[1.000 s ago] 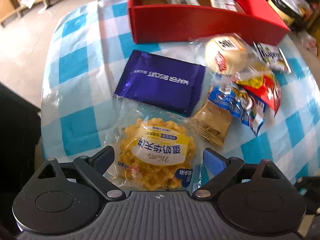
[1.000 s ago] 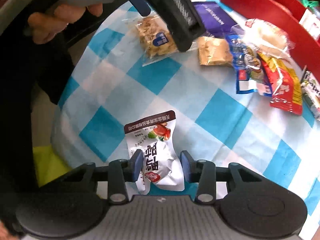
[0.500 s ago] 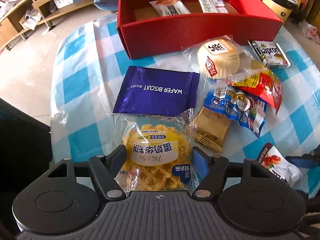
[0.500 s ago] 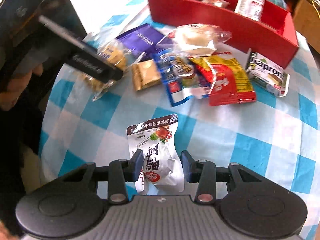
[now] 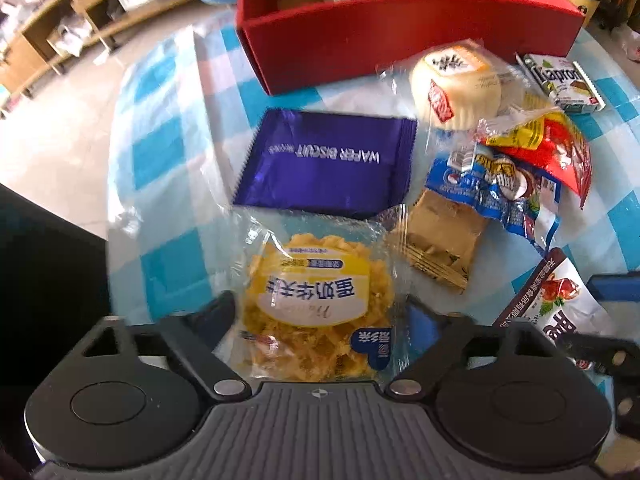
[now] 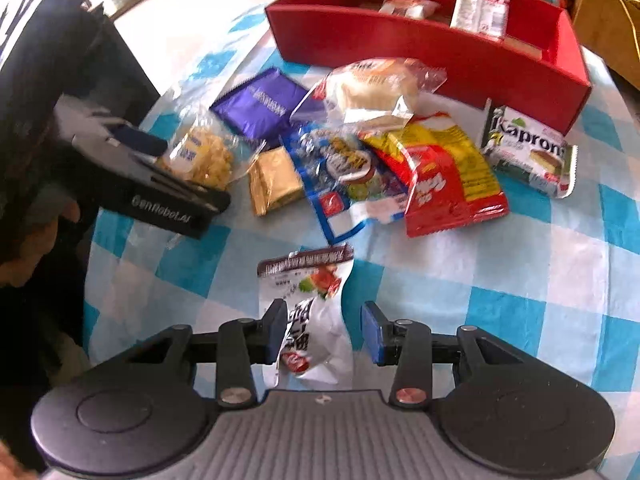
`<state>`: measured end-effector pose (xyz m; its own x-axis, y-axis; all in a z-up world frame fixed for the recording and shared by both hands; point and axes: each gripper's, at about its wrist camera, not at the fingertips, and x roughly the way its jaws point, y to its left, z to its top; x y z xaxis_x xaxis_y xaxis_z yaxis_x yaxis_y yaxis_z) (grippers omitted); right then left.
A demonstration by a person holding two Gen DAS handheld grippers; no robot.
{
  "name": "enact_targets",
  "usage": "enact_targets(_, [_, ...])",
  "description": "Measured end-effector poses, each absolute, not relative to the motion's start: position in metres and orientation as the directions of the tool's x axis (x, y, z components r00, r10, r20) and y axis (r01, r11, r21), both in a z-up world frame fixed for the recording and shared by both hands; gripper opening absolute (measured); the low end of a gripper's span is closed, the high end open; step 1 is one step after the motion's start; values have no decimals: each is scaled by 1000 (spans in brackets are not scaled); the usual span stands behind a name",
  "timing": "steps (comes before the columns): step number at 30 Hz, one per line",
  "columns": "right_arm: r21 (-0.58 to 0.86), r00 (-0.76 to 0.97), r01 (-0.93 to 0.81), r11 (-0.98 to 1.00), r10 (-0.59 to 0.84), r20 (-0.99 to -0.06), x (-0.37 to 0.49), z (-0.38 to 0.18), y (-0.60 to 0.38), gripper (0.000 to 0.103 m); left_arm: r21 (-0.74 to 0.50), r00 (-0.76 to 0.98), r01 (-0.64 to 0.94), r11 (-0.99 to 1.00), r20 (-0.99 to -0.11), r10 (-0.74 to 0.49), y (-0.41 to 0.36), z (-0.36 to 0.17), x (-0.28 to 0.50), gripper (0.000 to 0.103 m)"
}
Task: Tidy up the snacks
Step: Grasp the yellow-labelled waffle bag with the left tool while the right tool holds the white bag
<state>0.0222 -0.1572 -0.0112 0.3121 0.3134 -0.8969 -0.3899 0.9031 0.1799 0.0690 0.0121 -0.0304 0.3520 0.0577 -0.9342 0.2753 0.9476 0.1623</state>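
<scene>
Snacks lie in a loose heap on a table with a blue and white checked cloth (image 6: 500,280), in front of a red box (image 6: 420,46) that already holds a few packets. The left gripper (image 5: 320,316) has its fingers clamped on a clear pack of yellow waffle (image 5: 316,304), one finger on each side of the wrapper. Just beyond it lies a purple wafer biscuit pack (image 5: 328,164), flat on the cloth, with a small gold packet (image 5: 442,240) to its right. Next to that are a blue packet (image 6: 344,168), a red and yellow packet (image 6: 444,176) and a round wrapped bun (image 5: 456,84) near the box wall. A Kapron cake pack (image 6: 528,148) lies apart at the right. The right gripper (image 6: 324,332) holds a white pouch (image 6: 312,320); the left finger touches it, but a gap shows at the right finger, so I cannot tell how firmly it is gripped.
</scene>
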Motion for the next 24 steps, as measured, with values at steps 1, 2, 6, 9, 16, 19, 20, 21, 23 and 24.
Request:
enact_targets(1, [180,321,-385,905,315,-893,23,-9,-159,34,156,361,268,951,-931,51,13,-26,67,80])
enact_targets(2, [180,328,-381,907,315,-891,23,-7,-160,33,141,369,254,957,-929,39,15,-22,65,76])
enact_targets(6, [178,328,-372,911,308,-893,24,-8,-163,29,84,379,206,975,-926,0,23,-10,63,69])
enact_targets(9, [155,326,-391,907,294,-898,21,-11,-161,30,66,385,197,978,-923,-15,25,-5,64,66])
enact_targets(16, [202,269,-448,871,347,-899,21,-17,-146,70,53,366,217,975,-930,-31,20,-10,67,74])
enact_targets(19, [82,279,-515,853,257,-925,17,-28,-129,72,83,352,237,968,-936,-6,16,-17,67,83])
enact_targets(20, [38,293,-541,840,231,-928,13,-30,-124,72,82,339,242,967,-941,-5,16,-21,68,90])
enact_targets(21, [14,302,-554,832,216,-929,11,-31,-120,71,83,327,242,967,-945,-1,17,-25,70,96])
enact_targets(23, [-22,317,-558,829,189,-930,9,-32,-117,65,112,307,237,965,-951,35,16,-36,75,99])
enact_targets(24, [-35,323,-556,831,178,-929,9,-31,-117,56,135,310,249,959,-949,53,14,-39,75,99])
